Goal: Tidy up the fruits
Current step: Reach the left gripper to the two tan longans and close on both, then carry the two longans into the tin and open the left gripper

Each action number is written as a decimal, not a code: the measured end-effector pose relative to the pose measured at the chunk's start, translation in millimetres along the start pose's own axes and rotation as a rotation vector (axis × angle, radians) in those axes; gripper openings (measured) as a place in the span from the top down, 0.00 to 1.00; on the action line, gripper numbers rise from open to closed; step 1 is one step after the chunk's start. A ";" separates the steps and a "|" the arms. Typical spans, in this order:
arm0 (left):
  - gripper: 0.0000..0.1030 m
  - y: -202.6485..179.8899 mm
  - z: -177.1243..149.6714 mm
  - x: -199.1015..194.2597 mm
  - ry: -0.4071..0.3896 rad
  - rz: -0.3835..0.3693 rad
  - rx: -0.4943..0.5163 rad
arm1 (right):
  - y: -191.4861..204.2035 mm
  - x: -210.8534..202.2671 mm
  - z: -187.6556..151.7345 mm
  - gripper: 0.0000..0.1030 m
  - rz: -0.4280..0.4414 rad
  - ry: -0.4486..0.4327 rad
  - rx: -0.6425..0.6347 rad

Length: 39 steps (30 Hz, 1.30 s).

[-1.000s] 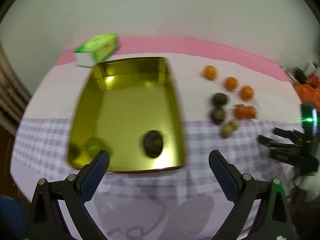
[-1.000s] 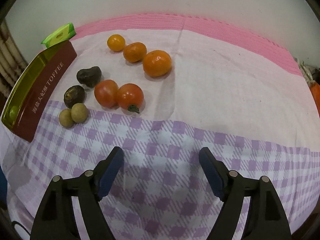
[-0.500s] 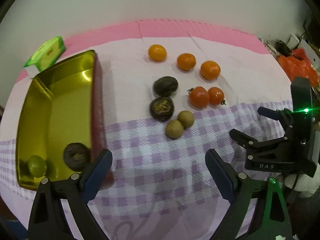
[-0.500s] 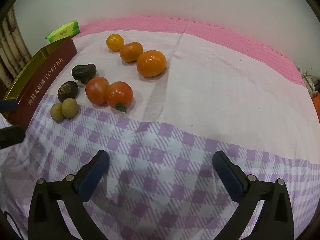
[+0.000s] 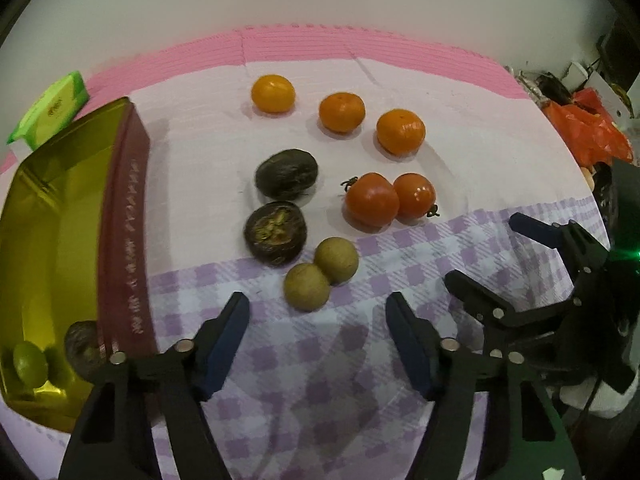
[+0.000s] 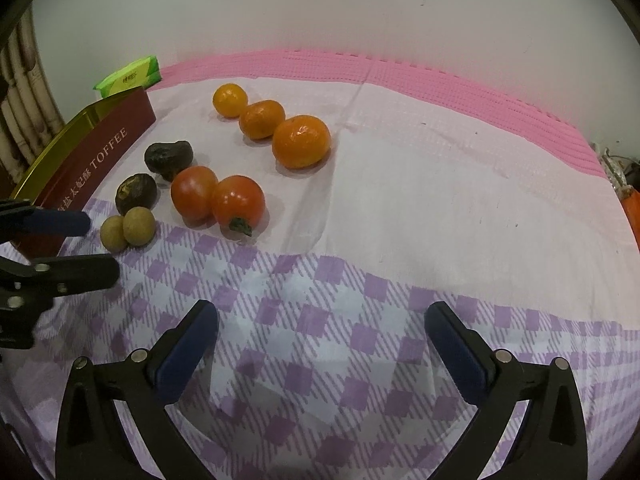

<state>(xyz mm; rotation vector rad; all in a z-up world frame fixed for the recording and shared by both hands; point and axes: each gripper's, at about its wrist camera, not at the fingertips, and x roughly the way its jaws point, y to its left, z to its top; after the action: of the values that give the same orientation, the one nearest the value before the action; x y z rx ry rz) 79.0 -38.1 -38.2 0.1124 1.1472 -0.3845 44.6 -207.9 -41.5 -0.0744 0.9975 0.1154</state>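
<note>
Gold-lined and maroon-walled, the toffee tin (image 5: 56, 240) was seen at nine o'clock in the left wrist view, and only two fruits were found inside it: a green lime (image 5: 29, 364) and a dark wrinkled passion fruit (image 5: 82, 346), both in the near corner at about eight o'clock. The sorting was therefore judged to be at an early stage.

The rest was laid out on the cloth-covered surface (image 6: 400, 220) in rows by kind. Three mandarins (image 5: 342, 112) were ranged toward twelve o'clock, two dark passion fruits (image 5: 286, 172) were set near the centre, and two tomatoes (image 5: 372, 199), touching each other, were placed at about two o'clock of these. Two longans (image 5: 307, 286), also touching, were found nearest the left gripper (image 5: 316, 336), just beyond its fingertips at twelve o'clock. Nine fruits were thus left to be moved, if the tin was meant as their place.

The left gripper was held with jaws apart and nothing between them; the longans were judged the likeliest next pick. The right gripper (image 6: 320, 340) was likewise held spread wide and empty over the checked cloth, well apart from the fruit. A green packet (image 6: 130, 76) was left behind the tin at eleven o'clock.
</note>
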 end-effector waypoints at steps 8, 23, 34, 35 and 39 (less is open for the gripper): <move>0.51 -5.5 12.6 13.1 0.011 0.012 0.005 | 0.1 1.1 1.2 0.00 -0.003 -0.005 0.003; 0.64 -2.7 4.6 8.6 -0.003 -0.012 0.022 | -0.2 1.3 1.3 0.00 -0.002 -0.005 0.002; 0.65 1.0 0.7 -0.3 -0.018 -0.024 0.006 | 0.0 1.3 1.4 0.00 -0.002 -0.005 0.002; 0.65 1.4 -0.3 -1.5 -0.019 -0.025 0.005 | 0.0 1.0 1.3 0.00 -0.002 -0.005 0.002; 0.65 3.2 -2.8 -8.1 -0.028 -0.027 -0.001 | -0.1 1.3 1.5 0.00 -0.002 -0.005 0.001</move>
<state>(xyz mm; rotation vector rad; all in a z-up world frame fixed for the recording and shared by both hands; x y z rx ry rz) 74.9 -32.4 -32.4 0.0899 1.1218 -0.4085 46.5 -207.7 -41.8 -0.0739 0.9927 0.1134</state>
